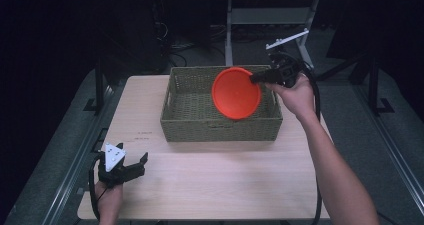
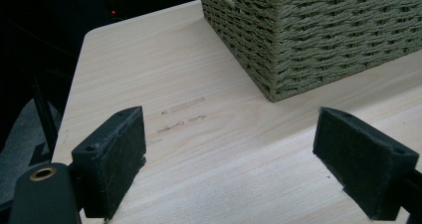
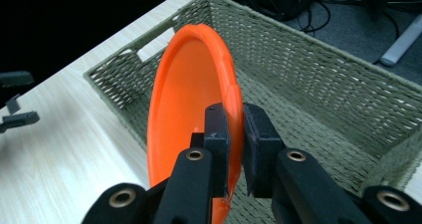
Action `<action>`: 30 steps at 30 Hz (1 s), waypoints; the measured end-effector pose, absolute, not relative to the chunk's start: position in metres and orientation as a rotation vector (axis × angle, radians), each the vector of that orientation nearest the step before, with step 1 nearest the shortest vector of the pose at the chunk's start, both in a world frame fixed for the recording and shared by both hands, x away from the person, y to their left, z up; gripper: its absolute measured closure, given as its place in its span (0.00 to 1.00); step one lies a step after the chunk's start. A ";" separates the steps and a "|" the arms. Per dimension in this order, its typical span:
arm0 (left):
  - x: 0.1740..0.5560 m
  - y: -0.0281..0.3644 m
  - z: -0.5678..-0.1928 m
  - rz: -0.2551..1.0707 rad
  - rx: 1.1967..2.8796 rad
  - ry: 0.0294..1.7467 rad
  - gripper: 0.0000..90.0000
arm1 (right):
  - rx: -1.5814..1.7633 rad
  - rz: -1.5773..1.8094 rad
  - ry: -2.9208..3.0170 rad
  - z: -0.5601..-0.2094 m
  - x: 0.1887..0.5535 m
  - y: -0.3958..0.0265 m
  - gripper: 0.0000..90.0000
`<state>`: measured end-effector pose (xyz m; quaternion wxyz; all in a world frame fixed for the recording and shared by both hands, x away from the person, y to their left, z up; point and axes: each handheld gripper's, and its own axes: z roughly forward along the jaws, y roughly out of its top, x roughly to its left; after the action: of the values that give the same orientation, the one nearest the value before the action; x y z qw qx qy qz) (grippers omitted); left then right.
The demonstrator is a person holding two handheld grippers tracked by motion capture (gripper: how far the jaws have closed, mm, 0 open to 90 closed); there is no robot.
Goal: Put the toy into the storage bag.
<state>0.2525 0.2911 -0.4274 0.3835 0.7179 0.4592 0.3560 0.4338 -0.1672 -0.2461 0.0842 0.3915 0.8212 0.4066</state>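
Filling the middle of the high view, the pale wood-grain table [image 1: 210,185] stands in a dim room; the surroundings at the upper left and both sides of the frame are almost black. Grey floor shows around it, with loose cables on the floor at the upper centre and a light metal frame leg rising beyond the table's far edge. Dark stand feet rest on the floor at the left and right.

A woven olive-green basket [image 1: 220,127] sits on the far half of the table, centre of the frame. The right tongs [image 1: 256,78], at the upper right above the basket's right end, are closed on the rim of an orange plastic plate [image 1: 236,93], which is held on edge, tilted, over the basket's interior. In the right gripper view the two black pads pinch the plate's [image 3: 184,99] rim between them, basket wall [image 3: 318,64] behind.

The left tongs [image 1: 141,164] lie low at the lower left of the high view, near the table's front left corner, jaws spread wide and holding nothing. The left gripper view shows faint scuff marks [image 2: 184,112] on the bare wood between them and the basket's corner [image 2: 298,35].
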 end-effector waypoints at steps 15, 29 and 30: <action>0.251 0.293 -0.427 0.914 1.825 1.171 0.14 | 1.260 1.181 2.396 -0.258 0.459 -0.168 0.91; 0.252 0.293 -0.427 0.912 1.819 1.170 0.14 | 1.327 1.130 2.373 -0.280 0.479 -0.163 0.91; 0.252 0.293 -0.427 0.910 1.825 1.171 0.14 | 1.337 1.128 2.373 -0.283 0.480 -0.163 0.91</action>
<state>0.2517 0.2935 -0.4269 0.3847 0.7163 0.4596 0.3573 0.4800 -0.1626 -0.2826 0.0966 0.4513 0.8013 0.3807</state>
